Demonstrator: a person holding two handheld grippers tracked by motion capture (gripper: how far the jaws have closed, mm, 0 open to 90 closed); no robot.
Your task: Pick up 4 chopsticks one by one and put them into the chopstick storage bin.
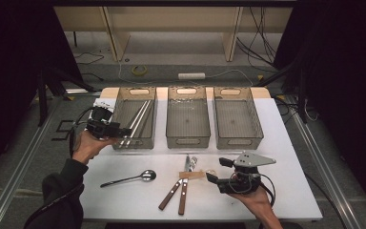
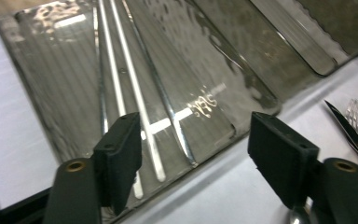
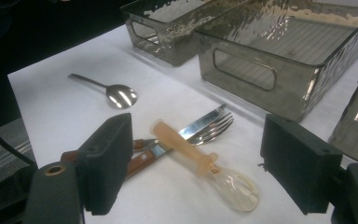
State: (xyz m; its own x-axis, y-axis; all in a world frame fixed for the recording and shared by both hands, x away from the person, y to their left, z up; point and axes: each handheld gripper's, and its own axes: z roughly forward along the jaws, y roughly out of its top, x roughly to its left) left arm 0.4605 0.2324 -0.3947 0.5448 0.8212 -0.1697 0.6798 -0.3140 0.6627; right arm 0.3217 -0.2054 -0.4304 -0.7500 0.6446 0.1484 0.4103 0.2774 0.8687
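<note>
Left gripper (image 1: 124,131) released, jaws spread over chopsticks (image 1: 139,120) in left bin (image 1: 134,143). Right gripper (image 1: 218,171) unclenched beside plastic spoon (image 3: 205,165): light, smooth, probably slippery; best taken mid-handle.

We wear a dark long sleeve (image 1: 57,188) on our left arm. Our left tongs (image 1: 124,131) are black, with a black cable looping off them. Our right tongs (image 1: 218,170) are black too, topped by a grey three-cornered plate (image 1: 253,159) with dark dots. Each jaw ends in a thick, blocky black pad (image 3: 108,158), and a brass-coloured ring (image 2: 75,165) sits at its base.
</note>
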